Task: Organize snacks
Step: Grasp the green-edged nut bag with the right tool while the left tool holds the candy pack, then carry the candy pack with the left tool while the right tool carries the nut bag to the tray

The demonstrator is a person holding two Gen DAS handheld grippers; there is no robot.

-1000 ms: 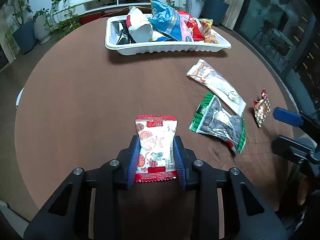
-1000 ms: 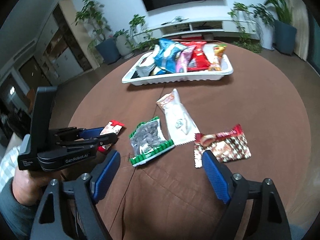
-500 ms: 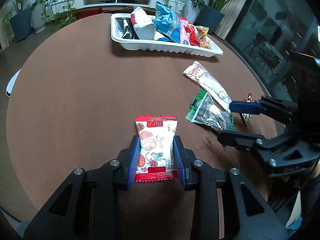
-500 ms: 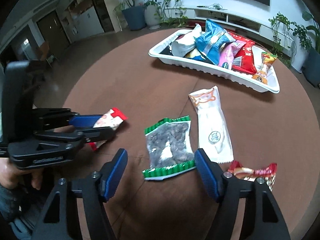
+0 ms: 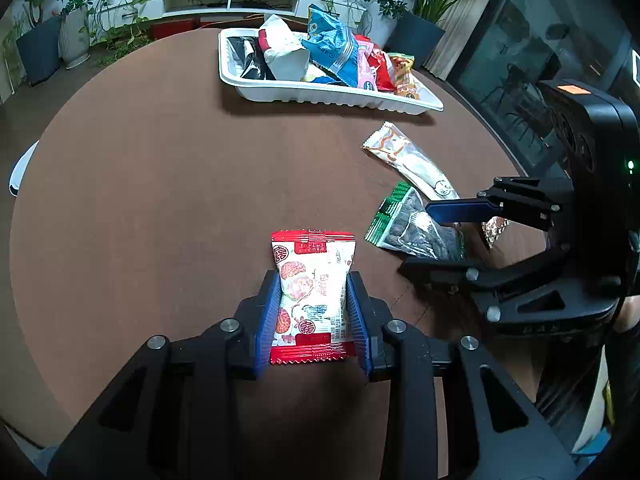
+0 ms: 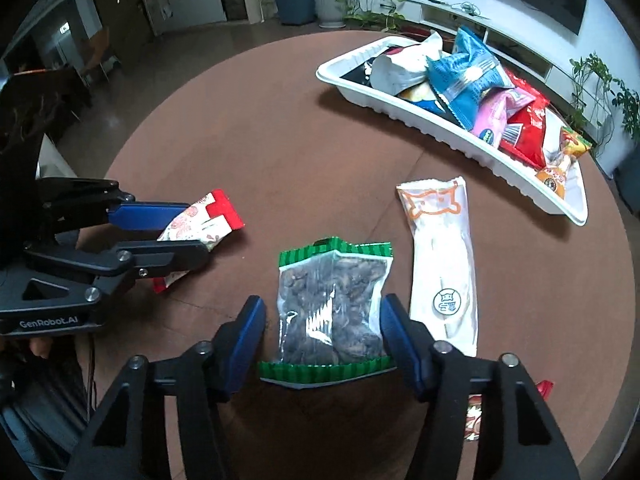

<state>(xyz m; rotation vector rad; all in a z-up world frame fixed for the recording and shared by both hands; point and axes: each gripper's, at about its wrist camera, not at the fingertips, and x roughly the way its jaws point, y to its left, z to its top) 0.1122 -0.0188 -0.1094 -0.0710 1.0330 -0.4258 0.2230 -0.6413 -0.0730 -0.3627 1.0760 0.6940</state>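
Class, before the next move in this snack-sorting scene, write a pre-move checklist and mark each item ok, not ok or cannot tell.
1. Left gripper shut on the red-and-white printed snack packet: ok.
2. Right gripper, jaws just closing, straddles the clear green-edged bag of dark snacks: ok.
3. Right pads pressing that bag: not ok, gaps show.
4. White cat-print sachet outside the jaws: ok.
5. Room left in the white plastic tray: cannot tell.

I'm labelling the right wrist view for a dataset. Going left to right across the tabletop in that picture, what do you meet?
Left tool shut on the red-and-white snack packet → green-edged clear bag of dark snacks between the right tool's jaws → long white packet → white tray of snacks.
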